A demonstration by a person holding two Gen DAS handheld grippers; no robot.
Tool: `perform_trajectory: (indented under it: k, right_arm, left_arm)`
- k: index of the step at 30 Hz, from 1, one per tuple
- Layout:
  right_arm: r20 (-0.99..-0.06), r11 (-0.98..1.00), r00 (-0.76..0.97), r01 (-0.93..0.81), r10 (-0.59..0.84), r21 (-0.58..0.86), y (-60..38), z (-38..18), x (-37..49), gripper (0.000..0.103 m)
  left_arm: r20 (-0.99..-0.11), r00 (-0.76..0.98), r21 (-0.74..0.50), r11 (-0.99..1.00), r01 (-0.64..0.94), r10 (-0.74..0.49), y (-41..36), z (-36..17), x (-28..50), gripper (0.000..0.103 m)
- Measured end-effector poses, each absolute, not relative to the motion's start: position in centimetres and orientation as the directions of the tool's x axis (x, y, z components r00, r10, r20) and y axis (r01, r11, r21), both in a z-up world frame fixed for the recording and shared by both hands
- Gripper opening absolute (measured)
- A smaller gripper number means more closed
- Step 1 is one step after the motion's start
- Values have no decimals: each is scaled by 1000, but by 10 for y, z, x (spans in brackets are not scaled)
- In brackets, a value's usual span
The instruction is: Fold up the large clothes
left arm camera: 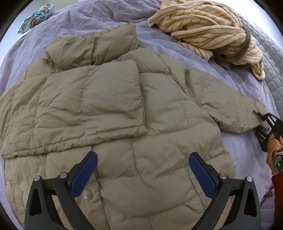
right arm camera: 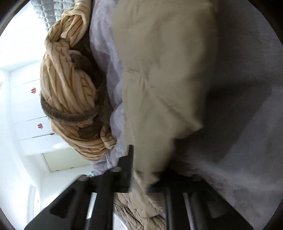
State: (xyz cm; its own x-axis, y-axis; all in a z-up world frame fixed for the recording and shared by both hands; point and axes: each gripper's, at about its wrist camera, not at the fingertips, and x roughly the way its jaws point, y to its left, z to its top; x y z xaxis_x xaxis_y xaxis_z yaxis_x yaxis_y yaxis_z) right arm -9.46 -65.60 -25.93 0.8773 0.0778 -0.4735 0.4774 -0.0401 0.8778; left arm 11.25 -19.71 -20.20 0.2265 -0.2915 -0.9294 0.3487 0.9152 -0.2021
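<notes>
Jacket (left arm camera: pixel 113 109) spread flat mid-frame on bed (left arm camera: pixel 244 155), one sleeve already folded across. Left gripper (left arm camera: pixel 143 166) hovers wide open, empty, over the hem. Far right, right gripper (left arm camera: pixel 260 122) pinches the cuff (left arm camera: pixel 254 115), likely to fold that sleeve in.

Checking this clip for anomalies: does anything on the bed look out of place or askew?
Nothing looks damaged. The jacket lies flat with one sleeve folded across its front. A striped blanket sits crumpled beside it, and a patterned cloth is bunched at the bed's far corner.
</notes>
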Motion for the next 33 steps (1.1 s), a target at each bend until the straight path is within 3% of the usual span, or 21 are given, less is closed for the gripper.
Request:
perform_trajectory:
  k: [4, 9, 18, 25, 33]
  right_arm:
    - [-439, 80, 892, 433, 107, 898, -638, -224, -77, 8]
    - [-457, 367, 873, 375, 169, 852, -586, -154, -31, 8]
    - [-558, 813, 762, 72, 329, 578, -383, -75, 86, 8]
    - [-757, 924, 561, -39, 336, 381, -236, -141, 129, 8]
    - [-853, 917, 411, 88, 322, 388, -235, -216, 127, 13]
  left_arm:
    - [-920, 261, -199, 924, 328, -291, -181, -194, 122, 103]
    - [-905, 328, -185, 944, 272, -272, -144, -181, 135, 103]
    - [-870, 456, -150, 982, 118, -188, -44, -161, 159, 103]
    - [-860, 490, -153, 988, 9, -138, 18, -170, 167, 103]
    - [-869, 470, -180, 983, -15, -152, 31, -195, 164, 103]
